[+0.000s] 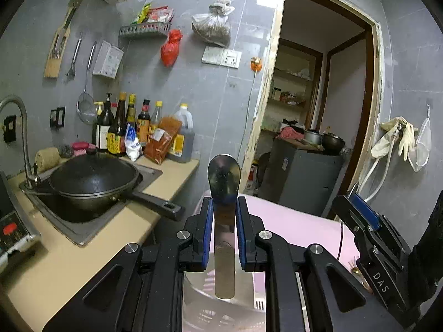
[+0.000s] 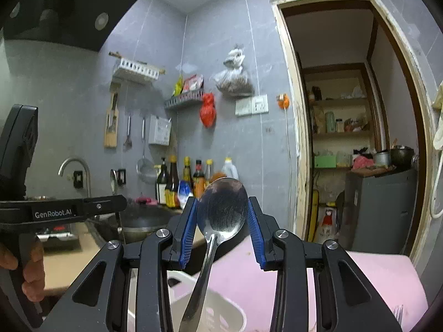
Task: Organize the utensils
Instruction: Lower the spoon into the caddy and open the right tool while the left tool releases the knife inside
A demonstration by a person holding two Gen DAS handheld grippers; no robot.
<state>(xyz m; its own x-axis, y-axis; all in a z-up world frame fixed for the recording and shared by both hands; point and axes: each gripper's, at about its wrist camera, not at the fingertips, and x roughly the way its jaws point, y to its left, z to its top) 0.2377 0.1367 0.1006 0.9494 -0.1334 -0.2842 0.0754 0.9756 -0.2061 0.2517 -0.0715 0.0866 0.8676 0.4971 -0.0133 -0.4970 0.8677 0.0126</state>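
Left wrist: our left gripper (image 1: 224,207) clamps a flat-handled steel spoon (image 1: 224,215) upright, bowl up, above a pale basket (image 1: 221,315).
Right wrist: our right gripper (image 2: 223,215) grips a rounder spoon (image 2: 221,210) by its bowl, handle hanging over the basket (image 2: 210,312) on the pink table (image 2: 360,276).

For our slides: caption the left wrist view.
Left tool holds a flat-handled metal spoon upright above a white basket.

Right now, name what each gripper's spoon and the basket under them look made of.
Left gripper spoon: polished metal, likely stainless steel; its bowl mirrors the room.
Right gripper spoon: the same shiny metal, with dull speckles on the bowl.
Basket: probably white moulded plastic; matte, with slots cut through.
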